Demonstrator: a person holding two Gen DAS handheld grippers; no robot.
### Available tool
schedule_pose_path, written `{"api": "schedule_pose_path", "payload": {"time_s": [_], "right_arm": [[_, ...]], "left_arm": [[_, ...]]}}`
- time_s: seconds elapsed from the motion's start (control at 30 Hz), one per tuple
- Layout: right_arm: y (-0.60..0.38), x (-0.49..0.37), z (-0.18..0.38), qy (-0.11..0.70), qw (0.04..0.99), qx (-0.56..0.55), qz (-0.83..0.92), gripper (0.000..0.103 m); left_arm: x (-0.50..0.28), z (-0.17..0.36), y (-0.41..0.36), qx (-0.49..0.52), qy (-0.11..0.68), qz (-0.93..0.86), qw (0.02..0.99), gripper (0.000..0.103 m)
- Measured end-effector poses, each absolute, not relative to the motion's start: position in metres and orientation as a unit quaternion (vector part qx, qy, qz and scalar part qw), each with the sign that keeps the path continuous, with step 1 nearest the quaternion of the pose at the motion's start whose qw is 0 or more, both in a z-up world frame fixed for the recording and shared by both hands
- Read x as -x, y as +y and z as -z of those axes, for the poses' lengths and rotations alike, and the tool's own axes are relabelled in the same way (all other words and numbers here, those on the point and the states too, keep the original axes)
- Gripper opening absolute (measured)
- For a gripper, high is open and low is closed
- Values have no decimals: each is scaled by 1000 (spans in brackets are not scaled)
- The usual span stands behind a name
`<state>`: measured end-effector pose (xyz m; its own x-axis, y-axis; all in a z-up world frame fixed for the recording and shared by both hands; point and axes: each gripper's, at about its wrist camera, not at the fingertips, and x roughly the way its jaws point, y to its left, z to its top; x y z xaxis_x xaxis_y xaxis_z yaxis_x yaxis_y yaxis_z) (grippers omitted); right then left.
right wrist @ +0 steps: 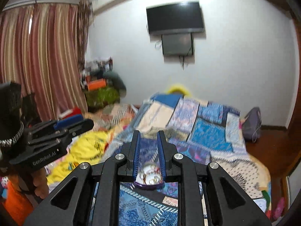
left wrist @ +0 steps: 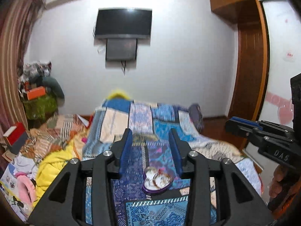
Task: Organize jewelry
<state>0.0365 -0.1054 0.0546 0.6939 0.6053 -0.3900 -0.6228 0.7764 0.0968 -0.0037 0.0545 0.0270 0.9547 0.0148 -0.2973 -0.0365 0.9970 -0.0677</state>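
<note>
A small purple-rimmed heart-shaped dish lies on the blue patchwork quilt, with ring-like jewelry in it; the pieces are too blurred to tell apart. My left gripper hovers above and short of the dish, its blue pads well apart with nothing between them. In the right wrist view the same dish shows low between the fingers of my right gripper. Its jaws stand narrowly apart and grip nothing. Each gripper appears at the edge of the other's view: the right gripper and the left gripper.
The bed fills the middle of the room. A yellow garment and mixed clutter lie on its left side, and a dark bag rests at its far right edge. A TV hangs on the far wall; a wooden wardrobe stands right.
</note>
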Motion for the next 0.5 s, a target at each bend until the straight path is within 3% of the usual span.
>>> {"api": "schedule_pose_path", "payload": {"time_s": [0.13,0.27,0.4,0.47,0.5], "right_arm": [[-119,-14,-74,167,928,-2,-334,23],[-124,5,-81,133,942,-5,-308,52],[-118,15,-83,112,951,4,-288,69],[-117,19,-84,103,955,5,-276,85],[-117,19,-84,99,958,4,-269,88]], "left_arm": [[29,-42,48,37,115,-19,993,52],[51,-52,42,34,84,-28,995,65],[63,-56,36,21,67,-48,996,83],[67,-56,35,20,62,-57,996,92],[70,-56,34,20,60,-60,996,97]]}}
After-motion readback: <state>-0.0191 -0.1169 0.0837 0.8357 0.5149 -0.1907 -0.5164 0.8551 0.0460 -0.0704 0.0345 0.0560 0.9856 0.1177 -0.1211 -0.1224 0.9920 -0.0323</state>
